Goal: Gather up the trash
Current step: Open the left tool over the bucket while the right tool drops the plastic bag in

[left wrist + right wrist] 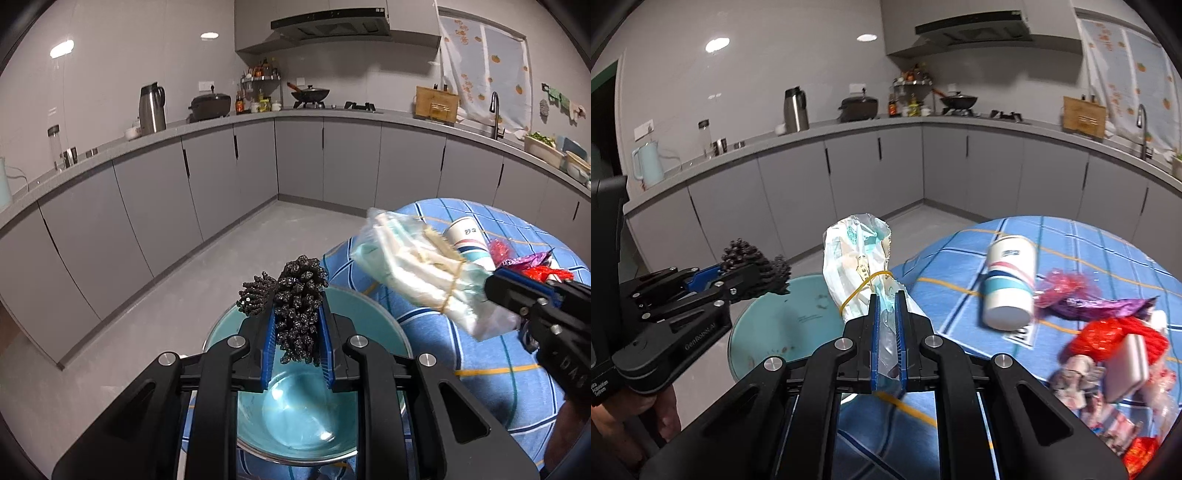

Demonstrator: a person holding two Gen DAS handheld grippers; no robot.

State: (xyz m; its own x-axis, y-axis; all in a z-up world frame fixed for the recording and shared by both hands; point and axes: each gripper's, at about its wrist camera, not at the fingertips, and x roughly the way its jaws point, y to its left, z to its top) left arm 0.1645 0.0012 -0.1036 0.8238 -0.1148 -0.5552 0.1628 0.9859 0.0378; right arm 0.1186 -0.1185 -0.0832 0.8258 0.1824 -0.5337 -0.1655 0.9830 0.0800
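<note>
A dark scrubber [295,314] and a banded plastic bag [860,266] are clamped tight in the left gripper [297,332] and right gripper [887,332] over the teal bowl [295,417], while a cup [1010,282] and wrappers [1108,339] beside the bowl are left uncollected.

Left gripper [295,325] clamped, right gripper [887,332] clamped — both angled down

Each fisheye camera rides close behind its own gripper, looking forward and slightly downward along the fingers. Both views share the round pale-blue glass bowl [295,417] [768,325] (low centre from the left, at eight o'clock from the right), the blue checked tablecloth [491,376] [960,258] and the grey kitchen cabinets [295,158] [879,170].
</note>
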